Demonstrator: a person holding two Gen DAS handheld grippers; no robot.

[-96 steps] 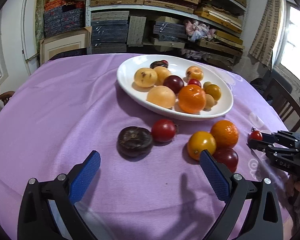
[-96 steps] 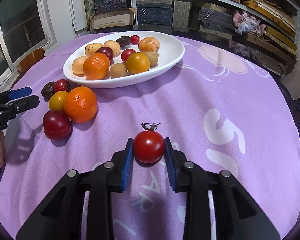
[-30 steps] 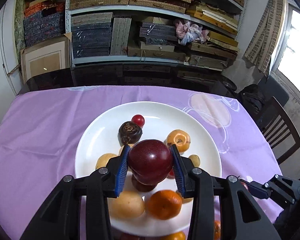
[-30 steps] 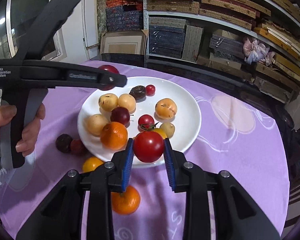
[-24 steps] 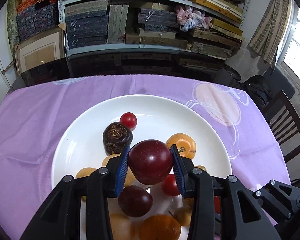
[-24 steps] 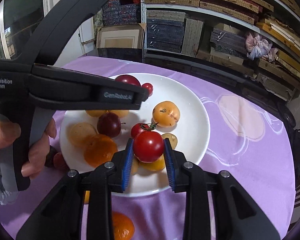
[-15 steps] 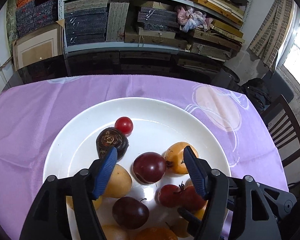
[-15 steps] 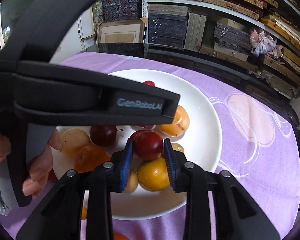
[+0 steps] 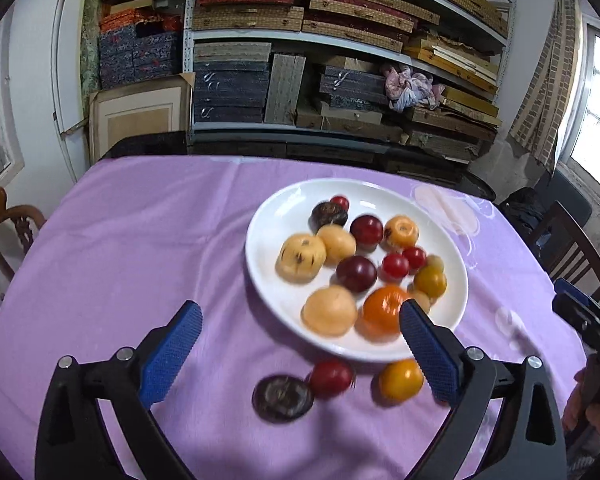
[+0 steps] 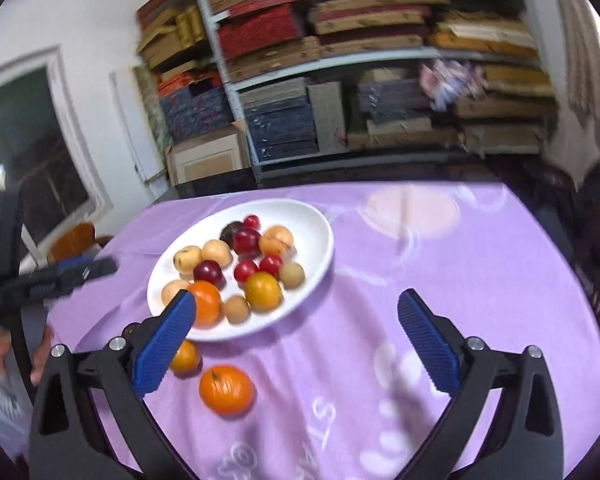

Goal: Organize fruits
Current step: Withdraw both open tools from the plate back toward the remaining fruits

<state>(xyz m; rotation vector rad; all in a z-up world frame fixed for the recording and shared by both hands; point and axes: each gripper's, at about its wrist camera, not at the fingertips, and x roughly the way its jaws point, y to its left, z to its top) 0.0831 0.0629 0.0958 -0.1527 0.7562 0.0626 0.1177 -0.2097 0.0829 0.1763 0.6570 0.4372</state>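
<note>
We hold both tools spread wide with nothing between the blue pads: the left gripper [image 9: 300, 354] and the right gripper [image 10: 296, 338] are each released and empty, raised above the purple tablecloth [image 9: 140, 248].

Taking the white plate [image 9: 272, 292] as our landmark, we count thirteen fruits on it in the left view: three pale yellow ones, two dark red plums, three small red tomatoes, one big orange [image 9: 384, 308], one orange-yellow fruit with a dark spot, one yellow tomato, one dark brown wrinkled fruit [image 9: 328, 215] at the far rim, and one small tan fruit; another may hide behind the right pad.

Off the plate, just beside its near rim, we count three: a dark brown fruit [image 9: 283, 398], a red tomato [image 9: 331, 377] and a yellow-orange tomato [image 9: 401, 380]. The right view adds one loose orange [image 10: 226, 390] nearer us than the plate.
</note>
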